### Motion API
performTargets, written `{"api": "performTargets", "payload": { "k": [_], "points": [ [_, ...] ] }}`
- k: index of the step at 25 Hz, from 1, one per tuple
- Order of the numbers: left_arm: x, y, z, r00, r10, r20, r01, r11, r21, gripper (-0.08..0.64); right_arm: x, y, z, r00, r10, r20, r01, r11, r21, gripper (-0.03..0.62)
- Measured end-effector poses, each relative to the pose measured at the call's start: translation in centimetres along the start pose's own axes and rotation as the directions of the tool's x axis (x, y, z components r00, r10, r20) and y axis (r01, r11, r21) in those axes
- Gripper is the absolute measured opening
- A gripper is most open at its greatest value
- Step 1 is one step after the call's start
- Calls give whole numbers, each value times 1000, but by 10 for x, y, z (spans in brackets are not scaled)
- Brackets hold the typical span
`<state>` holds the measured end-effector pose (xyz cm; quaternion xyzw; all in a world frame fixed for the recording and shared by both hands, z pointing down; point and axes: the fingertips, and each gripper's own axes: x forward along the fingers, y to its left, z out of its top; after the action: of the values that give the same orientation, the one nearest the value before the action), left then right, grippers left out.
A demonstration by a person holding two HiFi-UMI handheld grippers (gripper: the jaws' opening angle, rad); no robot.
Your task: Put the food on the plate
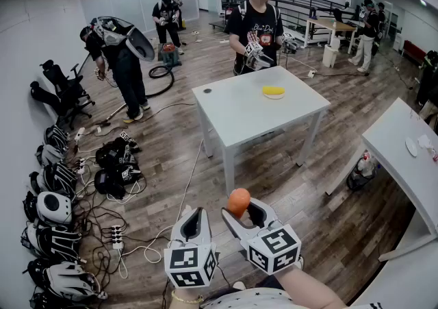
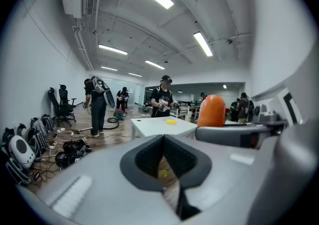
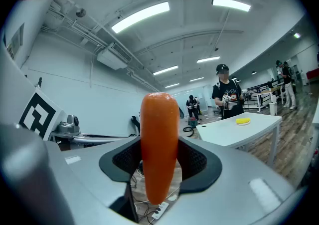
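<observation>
An orange carrot [image 1: 238, 201] stands upright between the jaws of my right gripper [image 1: 239, 210], which is shut on it low in the head view. In the right gripper view the carrot [image 3: 159, 144] fills the middle, with the dark pads [image 3: 197, 161] pressed against both its sides. Just left of it, my left gripper [image 1: 196, 217] is shut with nothing in it. From the left gripper view the carrot [image 2: 211, 111] shows at the right. A yellow plate [image 1: 273, 92] lies on the white table [image 1: 239, 112] well ahead of me, out of reach.
A person [image 1: 254, 23] holding grippers stands behind the table. Helmets, black gear and cables [image 1: 61, 205] cover the floor on the left. Another white table [image 1: 404, 157] is at the right, and other people [image 1: 123, 61] stand further back.
</observation>
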<state>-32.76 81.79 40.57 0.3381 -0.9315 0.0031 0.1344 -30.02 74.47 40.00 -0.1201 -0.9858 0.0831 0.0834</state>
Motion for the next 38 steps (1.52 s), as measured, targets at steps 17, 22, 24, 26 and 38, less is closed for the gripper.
{"api": "performTargets", "payload": {
  "k": [17,22,24,26,38],
  "points": [
    [154,-253,38,965,-260,11,260,965,49,8,-127,-262,50,961,-272,49,273,962,-13,218],
    [197,-344,44,944,-331,7,330,942,58,8,-179,-342,60,942,-332,55,333,943,-10,218],
    [211,-381,42,931,-365,-2,364,929,63,8,-200,-370,61,932,-359,58,360,933,-9,218],
    [223,-419,41,915,-403,-6,403,912,74,8,-224,-398,61,916,-395,61,396,918,-3,218],
    [262,-614,22,750,-654,-95,661,739,131,8,-367,-520,56,752,-652,94,647,758,83,218]
  ]
}}
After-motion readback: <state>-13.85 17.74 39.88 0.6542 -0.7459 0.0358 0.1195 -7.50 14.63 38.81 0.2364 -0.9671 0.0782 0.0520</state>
